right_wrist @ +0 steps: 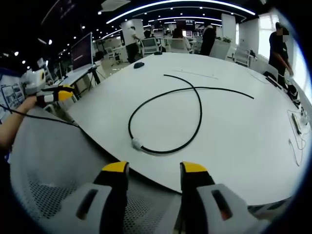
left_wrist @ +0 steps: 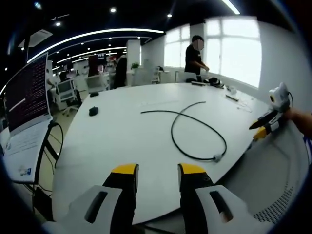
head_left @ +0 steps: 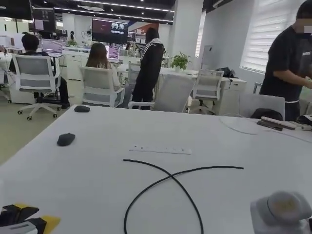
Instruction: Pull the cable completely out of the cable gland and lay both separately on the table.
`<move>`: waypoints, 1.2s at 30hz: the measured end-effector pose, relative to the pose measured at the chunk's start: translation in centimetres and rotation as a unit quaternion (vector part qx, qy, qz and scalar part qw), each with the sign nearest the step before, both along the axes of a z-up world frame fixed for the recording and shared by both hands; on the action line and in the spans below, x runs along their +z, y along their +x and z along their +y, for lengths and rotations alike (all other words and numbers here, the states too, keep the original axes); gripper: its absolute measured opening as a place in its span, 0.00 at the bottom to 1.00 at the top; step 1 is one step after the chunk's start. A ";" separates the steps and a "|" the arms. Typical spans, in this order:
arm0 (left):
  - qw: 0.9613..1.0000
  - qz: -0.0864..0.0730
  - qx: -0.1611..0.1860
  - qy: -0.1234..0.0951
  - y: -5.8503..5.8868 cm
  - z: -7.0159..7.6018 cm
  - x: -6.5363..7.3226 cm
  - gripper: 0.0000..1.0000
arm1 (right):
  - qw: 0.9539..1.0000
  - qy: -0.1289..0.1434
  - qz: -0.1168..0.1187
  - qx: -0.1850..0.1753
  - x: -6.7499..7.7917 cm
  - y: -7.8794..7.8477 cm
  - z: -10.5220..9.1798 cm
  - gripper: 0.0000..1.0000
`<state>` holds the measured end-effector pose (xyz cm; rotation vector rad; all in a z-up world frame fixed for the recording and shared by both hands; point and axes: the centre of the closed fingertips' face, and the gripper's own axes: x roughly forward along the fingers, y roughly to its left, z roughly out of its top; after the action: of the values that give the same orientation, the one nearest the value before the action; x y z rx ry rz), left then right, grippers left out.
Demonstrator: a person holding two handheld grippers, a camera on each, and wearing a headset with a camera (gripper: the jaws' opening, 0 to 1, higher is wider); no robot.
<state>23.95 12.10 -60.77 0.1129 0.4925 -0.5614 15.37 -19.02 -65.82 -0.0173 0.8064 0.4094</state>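
Note:
A long black cable [head_left: 170,176] lies on the white table [head_left: 73,180] in a loose loop that crosses itself. One end carries a small white cable gland [right_wrist: 137,144], near the table's front edge, and the cable [right_wrist: 195,105] still runs into it. The same gland [left_wrist: 217,158] and cable [left_wrist: 195,122] appear in the left gripper view. My left gripper [left_wrist: 157,170] is open and empty, off the table's left corner. My right gripper [right_wrist: 155,169] is open and empty, short of the front edge and below the gland. Neither touches the cable.
Two black mice [head_left: 66,139] [head_left: 82,108] and a flat white strip [head_left: 160,149] lie beyond the cable. Small items [head_left: 275,123] sit at the far right, by a standing person [head_left: 287,63]. A mesh chair [right_wrist: 53,195] is under my right gripper. Office chairs and people stand behind.

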 end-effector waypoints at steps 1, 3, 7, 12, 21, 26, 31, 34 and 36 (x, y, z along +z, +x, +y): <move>1.000 0.000 0.001 0.000 0.0 0.1 0.0 0.34 | 1.000 0.000 0.000 0.000 0.0 0.0 0.0 0.43; 1.000 0.001 0.001 0.001 0.0 0.1 0.0 0.34 | 1.000 0.000 0.001 0.001 0.0 0.0 0.0 0.43; 1.000 0.002 -0.001 0.004 -0.1 0.0 -0.1 0.33 | 1.000 0.001 0.000 0.001 0.0 0.0 0.0 0.43; 1.000 0.002 -0.003 0.007 -0.1 -0.1 -0.1 0.33 | 1.000 0.001 0.002 0.001 0.0 -0.1 0.0 0.43; 1.000 0.014 -0.004 0.004 -0.3 -0.1 -0.4 0.34 | 1.000 0.004 -0.006 -0.002 0.2 0.1 0.0 0.44; 1.000 0.020 -0.007 0.007 -0.2 -0.2 -0.7 0.37 | 1.000 0.003 -0.001 0.002 0.0 0.1 0.0 0.44; 1.000 0.025 -0.008 0.009 -0.3 -0.3 -0.9 0.40 | 1.000 0.003 0.004 0.004 -0.2 0.0 0.1 0.44; 1.000 0.027 -0.007 0.010 -0.2 -0.2 -1.0 0.42 | 1.000 0.005 0.003 0.003 -0.2 0.0 0.1 0.44; 1.000 0.028 -0.007 0.010 -0.3 -0.2 -1.1 0.43 | 1.000 0.005 0.004 0.004 -0.2 0.0 0.1 0.44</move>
<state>23.68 11.86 -61.83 0.1206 0.5532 -0.5751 15.32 -18.88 -66.00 -0.0097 0.8123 0.4212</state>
